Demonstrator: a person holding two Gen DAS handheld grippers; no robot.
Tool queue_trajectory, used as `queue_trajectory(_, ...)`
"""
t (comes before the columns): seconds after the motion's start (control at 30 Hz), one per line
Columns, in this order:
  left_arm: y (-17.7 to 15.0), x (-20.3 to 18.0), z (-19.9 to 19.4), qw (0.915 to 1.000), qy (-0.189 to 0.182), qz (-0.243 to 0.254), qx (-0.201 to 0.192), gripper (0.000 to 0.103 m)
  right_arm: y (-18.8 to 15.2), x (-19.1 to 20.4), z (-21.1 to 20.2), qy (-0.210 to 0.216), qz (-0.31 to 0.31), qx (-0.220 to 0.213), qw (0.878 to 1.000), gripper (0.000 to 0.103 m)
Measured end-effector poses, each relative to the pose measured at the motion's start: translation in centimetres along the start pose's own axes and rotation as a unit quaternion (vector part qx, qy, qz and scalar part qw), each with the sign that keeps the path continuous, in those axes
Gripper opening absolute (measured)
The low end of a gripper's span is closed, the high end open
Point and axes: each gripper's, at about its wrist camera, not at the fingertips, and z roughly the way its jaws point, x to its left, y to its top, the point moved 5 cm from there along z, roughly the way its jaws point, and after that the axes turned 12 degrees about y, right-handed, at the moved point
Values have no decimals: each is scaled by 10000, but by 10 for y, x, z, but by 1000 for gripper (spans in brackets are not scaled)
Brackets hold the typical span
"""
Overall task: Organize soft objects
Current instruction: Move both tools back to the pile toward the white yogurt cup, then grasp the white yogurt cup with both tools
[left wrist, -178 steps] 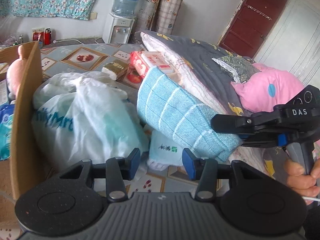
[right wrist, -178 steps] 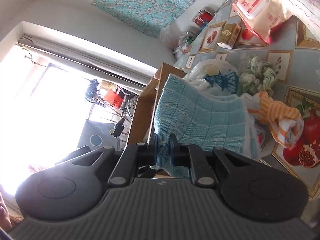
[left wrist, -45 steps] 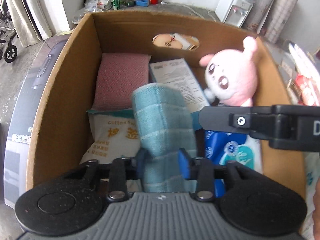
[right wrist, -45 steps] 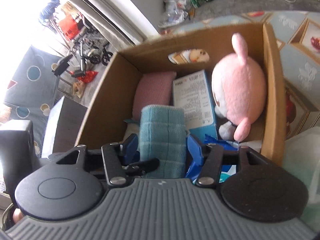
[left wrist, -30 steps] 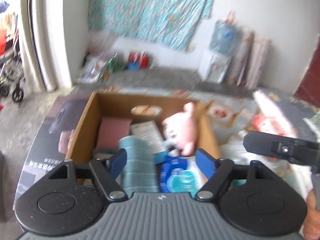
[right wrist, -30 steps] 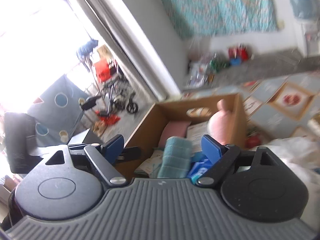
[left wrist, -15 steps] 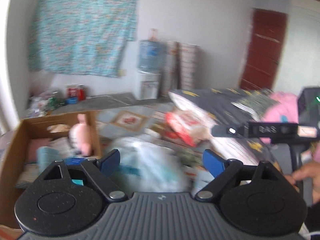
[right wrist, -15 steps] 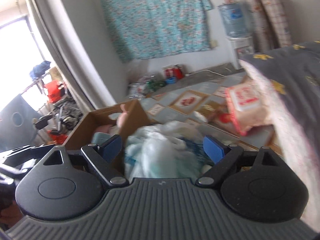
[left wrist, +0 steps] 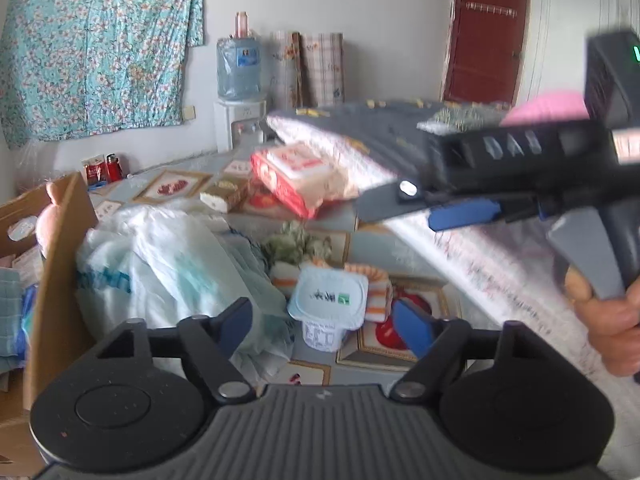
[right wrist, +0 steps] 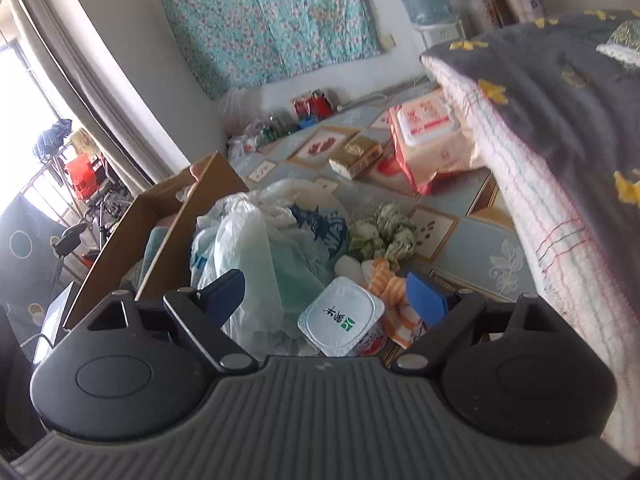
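My left gripper (left wrist: 322, 322) is open and empty, above a white yogurt cup (left wrist: 328, 300). My right gripper (right wrist: 326, 294) is open and empty, above the same cup (right wrist: 342, 320); it also shows from the side in the left wrist view (left wrist: 460, 210). An orange striped cloth (right wrist: 394, 296) and a green crumpled cloth (right wrist: 380, 236) lie by the cup. The cardboard box (left wrist: 60, 248) at the left holds the blue towel (left wrist: 10, 304) and a pink plush toy (left wrist: 48, 216). A grey quilt (right wrist: 560, 128) fills the right.
White and pale green plastic bags (left wrist: 160, 264) are heaped between the box and the cup. A red and white wipes pack (left wrist: 296, 176) and a small gold carton (right wrist: 356, 156) lie further back. A water dispenser (left wrist: 238, 92) stands by the wall.
The blue towel went from my right gripper into the box and both grippers let go. Both grippers have swung right, away from the box, and now face the cup and cloths.
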Motion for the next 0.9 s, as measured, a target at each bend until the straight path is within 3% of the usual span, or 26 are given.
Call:
queue_trajectory(0.33, -19, -26, 54, 9989, 238, 314, 257, 51, 1, -31, 46, 60, 266, 572, 9980, 60)
queue_trajectory(0.73, -18, -23, 81, 9990, 205, 172, 348, 48, 0, -56, 80, 156, 464, 991, 9939, 46)
queue_trajectory(0.9, -16, -24, 84, 9994, 203, 107, 269, 48, -5, -53, 82, 329, 502, 1103, 9921, 33)
